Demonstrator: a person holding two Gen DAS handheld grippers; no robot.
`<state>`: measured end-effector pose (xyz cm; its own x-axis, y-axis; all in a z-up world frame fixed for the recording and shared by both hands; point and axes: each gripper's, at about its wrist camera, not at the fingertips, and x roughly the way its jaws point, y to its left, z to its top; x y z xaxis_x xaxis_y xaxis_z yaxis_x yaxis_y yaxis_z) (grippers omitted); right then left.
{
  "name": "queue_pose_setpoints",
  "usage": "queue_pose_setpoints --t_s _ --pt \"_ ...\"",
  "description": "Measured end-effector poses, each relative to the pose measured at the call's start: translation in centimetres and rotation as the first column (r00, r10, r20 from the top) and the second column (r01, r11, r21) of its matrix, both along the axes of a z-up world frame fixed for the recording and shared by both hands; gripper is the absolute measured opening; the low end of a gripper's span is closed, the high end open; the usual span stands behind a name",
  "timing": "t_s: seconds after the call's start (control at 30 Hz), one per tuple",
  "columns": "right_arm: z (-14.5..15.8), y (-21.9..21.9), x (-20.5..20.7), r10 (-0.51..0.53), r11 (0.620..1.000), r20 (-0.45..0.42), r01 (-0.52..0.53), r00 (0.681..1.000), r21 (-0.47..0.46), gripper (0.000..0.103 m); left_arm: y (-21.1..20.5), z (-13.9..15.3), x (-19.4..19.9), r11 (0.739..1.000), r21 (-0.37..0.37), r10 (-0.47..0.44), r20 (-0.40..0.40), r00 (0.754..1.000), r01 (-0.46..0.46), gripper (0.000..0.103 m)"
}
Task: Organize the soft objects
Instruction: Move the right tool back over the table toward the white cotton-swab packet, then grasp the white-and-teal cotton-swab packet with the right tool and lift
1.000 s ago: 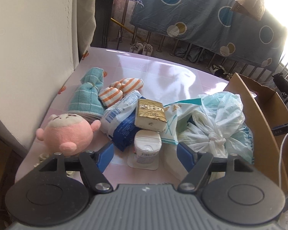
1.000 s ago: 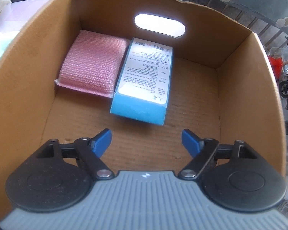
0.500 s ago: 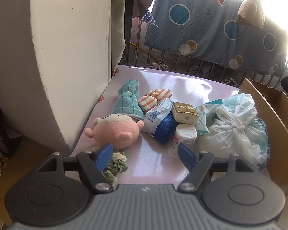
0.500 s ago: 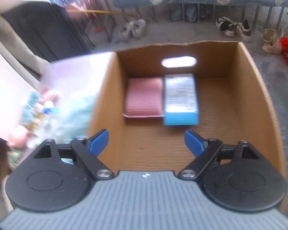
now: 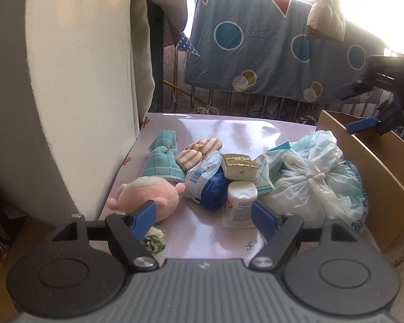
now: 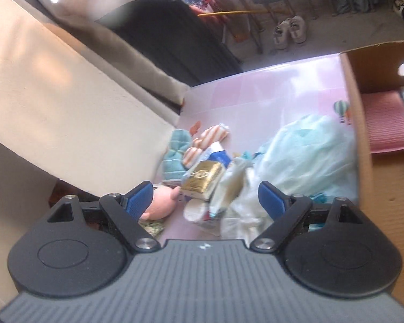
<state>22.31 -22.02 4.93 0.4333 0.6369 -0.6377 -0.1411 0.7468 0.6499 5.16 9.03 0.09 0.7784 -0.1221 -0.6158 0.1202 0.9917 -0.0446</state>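
Pink plush doll (image 5: 145, 197): on tabletop (image 5: 229, 132), just ahead-left of left hand-held gripper (image 5: 203, 216), nearer than right hand-held gripper (image 6: 206, 197); both spread apart, empty.

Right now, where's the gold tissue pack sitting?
In the left wrist view the gold tissue pack sits mid-table, lying on top of the blue-and-white packet, just behind the white tub and left of the tied plastic bag.

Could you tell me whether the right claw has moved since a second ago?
Yes. The right claw has swung left, out of the cardboard box, and now hangs open above the pile on the pink table.
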Motion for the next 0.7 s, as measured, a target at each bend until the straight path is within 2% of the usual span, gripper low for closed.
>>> queue_pose_setpoints --t_s 0.17,0.27,0.33,0.4,0.5,0.7 --pt "-2.5 4.7 3.2 0.001 1.000 -0.100 -0.002 0.995 -0.012 0.066 -3.8 -0.9 1.9 0.993 0.065 -0.102 0.075 0.992 0.097 0.068" --pt "-5.2 6.0 5.2 -0.027 0.999 -0.189 0.023 0.982 -0.024 0.052 -6.3 -2.1 3.4 0.982 0.096 -0.172 0.073 0.982 0.164 0.055" --pt "-6.5 6.6 6.4 -0.052 0.998 -0.225 0.040 0.973 -0.054 0.048 -7.5 -3.1 4.7 0.976 0.105 -0.197 0.049 0.979 0.191 0.040" --pt "-7.7 6.9 7.6 -0.078 0.994 -0.251 0.056 0.965 -0.093 0.044 -8.6 -4.1 6.1 0.971 0.107 -0.217 0.022 0.976 0.213 0.031" --pt "-9.1 7.2 9.1 -0.105 0.988 -0.280 0.067 0.954 -0.142 0.043 -9.7 -5.1 7.6 0.965 0.116 -0.238 0.002 0.971 0.236 0.026" --pt "-11.1 7.3 11.3 -0.141 0.977 -0.324 0.078 0.936 -0.199 0.044 -11.4 -7.0 10.2 0.949 0.160 -0.266 -0.052 0.963 0.271 0.026"
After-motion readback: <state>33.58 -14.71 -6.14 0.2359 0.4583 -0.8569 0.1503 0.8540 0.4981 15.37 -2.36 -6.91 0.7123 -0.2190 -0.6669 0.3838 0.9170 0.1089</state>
